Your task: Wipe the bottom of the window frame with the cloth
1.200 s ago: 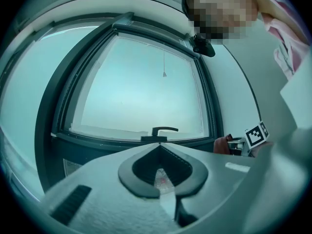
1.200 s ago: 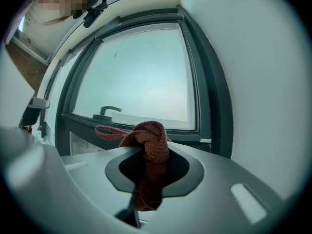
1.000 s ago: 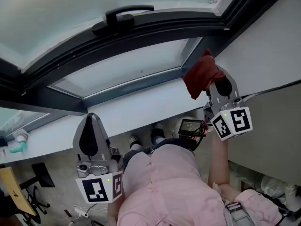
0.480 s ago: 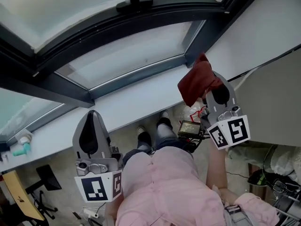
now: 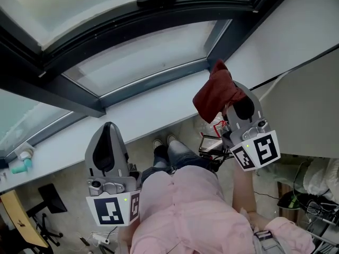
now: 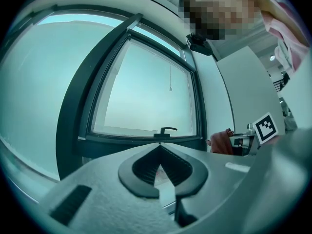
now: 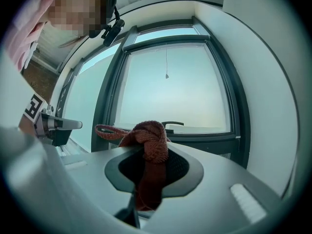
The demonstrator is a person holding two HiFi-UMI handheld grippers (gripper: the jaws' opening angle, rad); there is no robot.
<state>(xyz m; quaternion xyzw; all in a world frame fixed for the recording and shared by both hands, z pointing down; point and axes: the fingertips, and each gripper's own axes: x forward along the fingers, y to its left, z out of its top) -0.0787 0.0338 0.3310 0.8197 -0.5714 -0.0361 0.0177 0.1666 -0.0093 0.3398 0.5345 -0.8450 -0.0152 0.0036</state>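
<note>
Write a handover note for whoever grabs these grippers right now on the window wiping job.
Right gripper: fingers shut on the red cloth, up by the right end of the window frame's bottom rail; contact unclear.
Left gripper: fingers together, empty, back from the white sill.
Done: cloth is gripped.
Left: wipe along the bottom rail.

Head view steeply down from above; both gripper views close along own jaws, toward the shared window [image 6: 146, 82].
</note>
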